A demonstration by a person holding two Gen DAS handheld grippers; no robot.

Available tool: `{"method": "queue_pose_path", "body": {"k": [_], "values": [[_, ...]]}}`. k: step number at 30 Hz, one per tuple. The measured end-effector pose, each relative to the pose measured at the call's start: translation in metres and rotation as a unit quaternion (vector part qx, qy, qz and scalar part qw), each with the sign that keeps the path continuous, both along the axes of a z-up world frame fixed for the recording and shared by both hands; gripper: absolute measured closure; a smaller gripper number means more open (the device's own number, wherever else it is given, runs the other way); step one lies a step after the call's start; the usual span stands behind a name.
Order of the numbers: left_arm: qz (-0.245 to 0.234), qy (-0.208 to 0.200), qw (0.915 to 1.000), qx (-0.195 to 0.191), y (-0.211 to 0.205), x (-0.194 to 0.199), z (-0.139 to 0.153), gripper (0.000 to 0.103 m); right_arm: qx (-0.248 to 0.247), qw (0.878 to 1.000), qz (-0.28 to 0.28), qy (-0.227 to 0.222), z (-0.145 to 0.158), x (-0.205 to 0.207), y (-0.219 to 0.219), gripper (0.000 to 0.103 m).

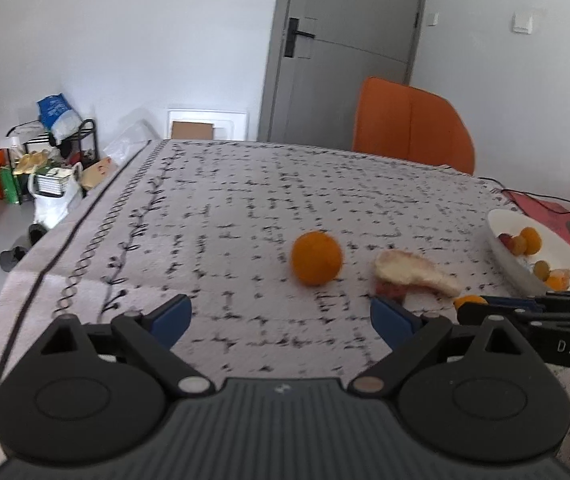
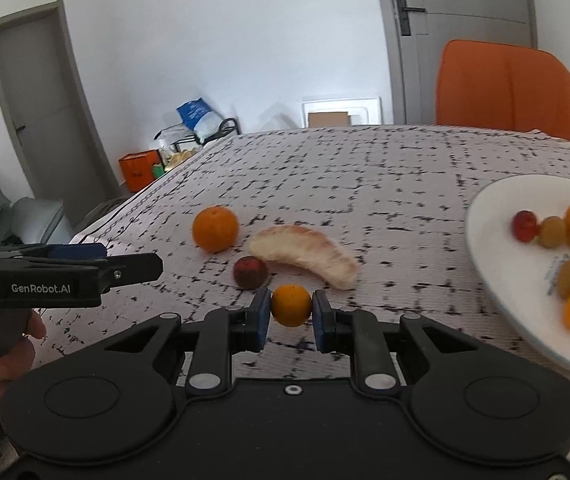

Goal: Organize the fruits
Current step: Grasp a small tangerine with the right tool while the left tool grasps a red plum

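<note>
Landmark: pomelo segment point(image 2: 305, 254), lying on the tablecloth point(image 2: 365, 168).
Left of it: tangerine point(image 2: 215, 228), slightly farther back.
Before it, left: plum point(image 2: 249, 272), touching its near edge.
Before it, centre: kumquat point(image 2: 291, 305), between the right gripper point(image 2: 291, 316) pads.
Right of it: plate point(image 2: 497, 280), holding several small fruits.
Behind it: chair point(image 2: 509, 88), past the table's far edge.
Far left of it: left gripper point(image 2: 133, 266).

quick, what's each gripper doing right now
Left gripper: open, holding nothing.
Right gripper: shut on a small orange fruit.
</note>
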State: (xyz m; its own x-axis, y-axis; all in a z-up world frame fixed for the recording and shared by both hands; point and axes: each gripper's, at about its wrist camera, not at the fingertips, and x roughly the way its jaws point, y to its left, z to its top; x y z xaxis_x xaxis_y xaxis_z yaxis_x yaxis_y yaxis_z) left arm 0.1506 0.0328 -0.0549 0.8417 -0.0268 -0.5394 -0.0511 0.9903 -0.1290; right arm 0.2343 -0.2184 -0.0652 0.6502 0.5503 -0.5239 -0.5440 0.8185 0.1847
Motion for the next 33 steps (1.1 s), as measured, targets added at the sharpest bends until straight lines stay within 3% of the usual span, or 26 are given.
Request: {"method": "queue_pose_path", "body": {"k": [17, 29, 33], "values": [[-0.044, -0.006, 0.9989, 0.013, -0.045, 0.024, -0.001, 0.026, 0.018, 0.998, -0.047, -0.026, 0.018, -0.005, -0.045, 0.082], [-0.062, 0.030, 0.9975, 0.019, -0.071, 0.045, -0.016, 0.052, 0.028, 0.995, -0.087, -0.036, 0.024, -0.007, -0.082, 0.082], [-0.065, 0.033, 0.9972, 0.019, -0.075, 0.049, -0.020, 0.073, 0.029, 0.994, -0.097, -0.037, 0.024, -0.008, -0.093, 0.082]]}}
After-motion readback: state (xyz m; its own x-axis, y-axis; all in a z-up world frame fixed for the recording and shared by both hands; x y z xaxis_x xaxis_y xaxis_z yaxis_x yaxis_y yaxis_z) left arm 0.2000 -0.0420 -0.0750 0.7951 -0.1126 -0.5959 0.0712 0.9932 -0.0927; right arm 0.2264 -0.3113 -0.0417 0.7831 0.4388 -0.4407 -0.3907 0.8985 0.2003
